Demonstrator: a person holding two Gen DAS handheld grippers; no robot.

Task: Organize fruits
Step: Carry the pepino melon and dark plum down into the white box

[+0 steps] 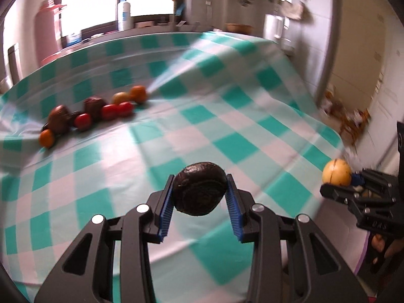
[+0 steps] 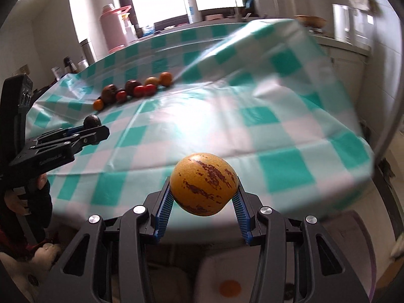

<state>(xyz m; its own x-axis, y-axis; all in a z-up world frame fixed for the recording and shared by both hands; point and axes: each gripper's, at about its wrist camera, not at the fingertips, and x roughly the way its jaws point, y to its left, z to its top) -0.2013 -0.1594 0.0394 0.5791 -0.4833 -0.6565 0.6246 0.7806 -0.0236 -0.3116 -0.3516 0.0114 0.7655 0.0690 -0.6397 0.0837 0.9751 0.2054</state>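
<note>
Carrying one fruit in each gripper, the person appears to be mid-transport toward the row of fruit (image 1: 96, 112) already lined up on the checked tablecloth (image 1: 227, 116). The left gripper (image 1: 199, 189) is clamped on a dark wrinkled fruit (image 1: 199, 188), its blue pads (image 1: 166, 207) pressing both sides, the fruit lifted clear of the cloth. The right gripper (image 2: 204, 189) holds a yellow-orange speckled fruit (image 2: 204, 183) the same way, pads tight against its flanks, out over the near edge of the table.

In the left wrist view the row lies toward ten o'clock, well apart from the held fruit; the right gripper shows at three o'clock. In the right wrist view the row (image 2: 133, 89) sits at about eleven o'clock and the left gripper at nine o'clock, nearer the row. The line holds dark brown fruits, red ones and orange ones, mostly touching or just beside one another, running along a fold in the cloth. Behind it, at twelve o'clock, a pink flask (image 2: 113, 27) and a white bottle (image 2: 192, 6) stand by the window.

The step in hand looks like delivery, not picking. The next move calls for bringing each fruit down beside the line, likely near its own kind, low enough that it does not roll when the jaws part. The creased, glossy cloth could let round fruit wander, so a gentle release seems wise.
</note>
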